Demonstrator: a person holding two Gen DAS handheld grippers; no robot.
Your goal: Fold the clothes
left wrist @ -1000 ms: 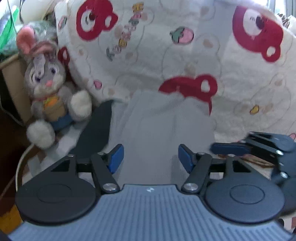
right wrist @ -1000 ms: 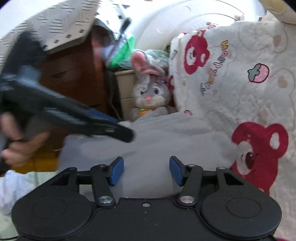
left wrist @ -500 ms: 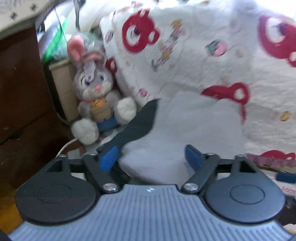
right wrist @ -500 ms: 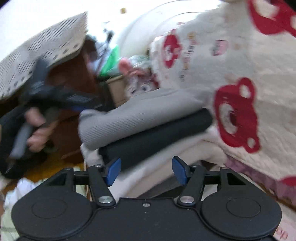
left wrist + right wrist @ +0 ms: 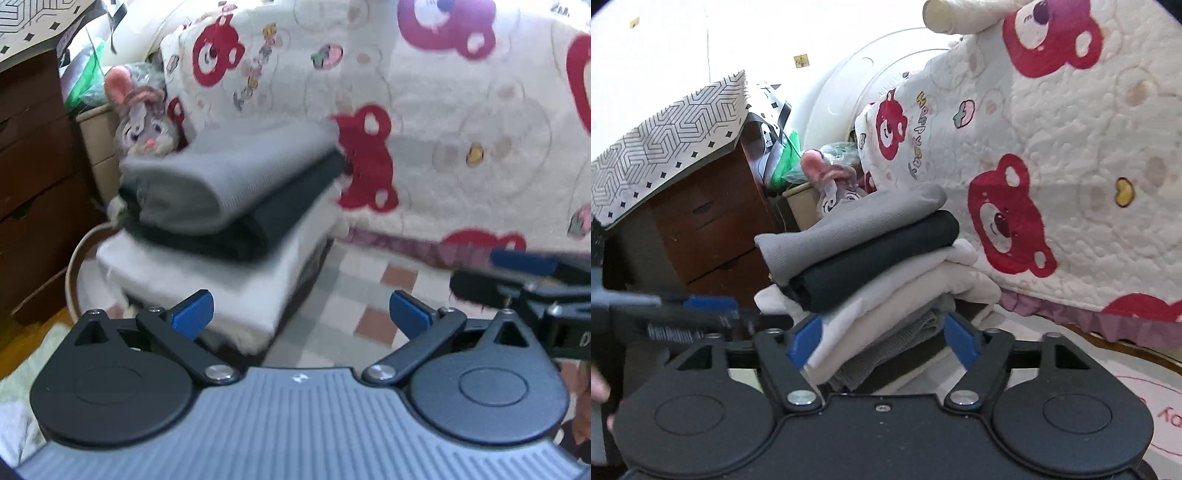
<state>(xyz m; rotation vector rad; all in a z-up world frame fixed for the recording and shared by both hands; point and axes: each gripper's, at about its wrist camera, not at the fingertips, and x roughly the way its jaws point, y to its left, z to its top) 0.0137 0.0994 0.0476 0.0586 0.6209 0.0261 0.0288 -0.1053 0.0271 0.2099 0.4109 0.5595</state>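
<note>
Bear-print quilt (image 5: 1071, 155) behind; folded grey garment (image 5: 849, 229) tops stack (image 5: 886, 295), on black one (image 5: 879, 262). We hold left gripper (image 5: 299, 314) and right gripper (image 5: 882, 338) spread, empty, near stack. We judge folding here done; further garment unseen.

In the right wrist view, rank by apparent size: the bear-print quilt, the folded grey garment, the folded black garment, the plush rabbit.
1. Bear-print quilt
2-3. Folded grey garment and folded black garment: too alike to rank
4. Plush rabbit, mostly hidden behind the stack
</note>
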